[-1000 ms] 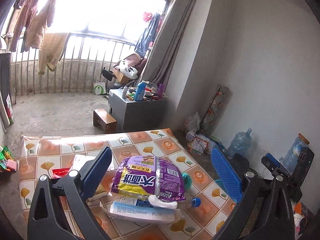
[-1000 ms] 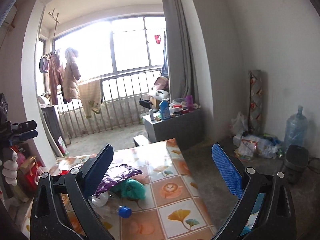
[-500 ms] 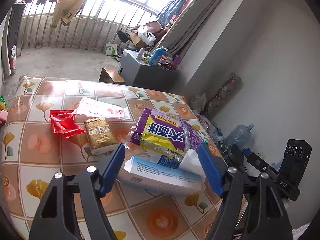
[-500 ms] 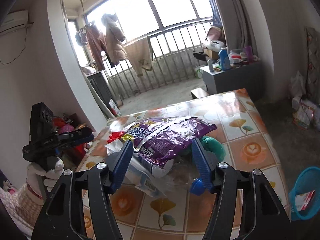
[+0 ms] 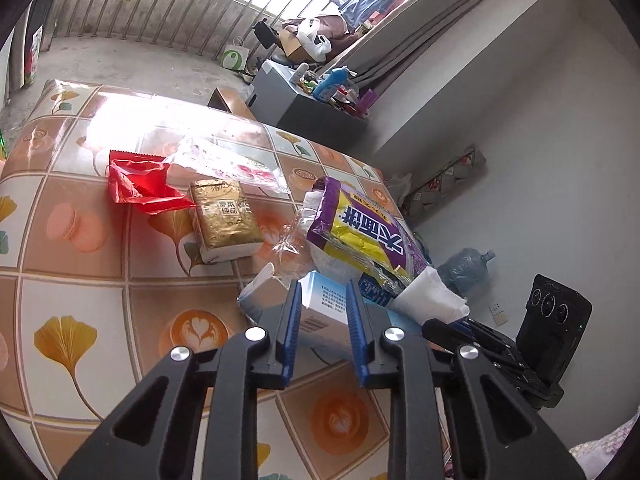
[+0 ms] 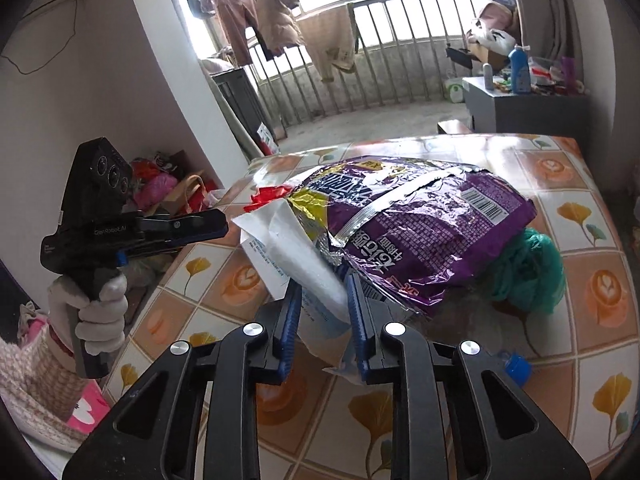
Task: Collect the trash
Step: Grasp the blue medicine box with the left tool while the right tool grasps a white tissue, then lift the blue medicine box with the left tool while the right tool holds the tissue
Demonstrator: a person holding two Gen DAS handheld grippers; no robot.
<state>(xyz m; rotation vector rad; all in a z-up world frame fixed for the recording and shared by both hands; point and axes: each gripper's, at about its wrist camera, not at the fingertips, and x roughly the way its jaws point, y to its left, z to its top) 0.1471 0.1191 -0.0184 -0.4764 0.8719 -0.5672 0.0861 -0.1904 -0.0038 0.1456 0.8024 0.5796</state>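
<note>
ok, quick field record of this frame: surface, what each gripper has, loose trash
surface: tiled-pattern table
left gripper: jaws closing, white-blue box between them
right gripper: jaws closing, white paper between them
on top of pile: purple snack bag
loose trash: red wrapper, gold packet, green bag, blue cap

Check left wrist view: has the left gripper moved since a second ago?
Yes. The left gripper has dropped toward the table and closed in on the pale blue box; the balcony railing has slid up to the frame's top. Its fingers are closing around the box.
</note>
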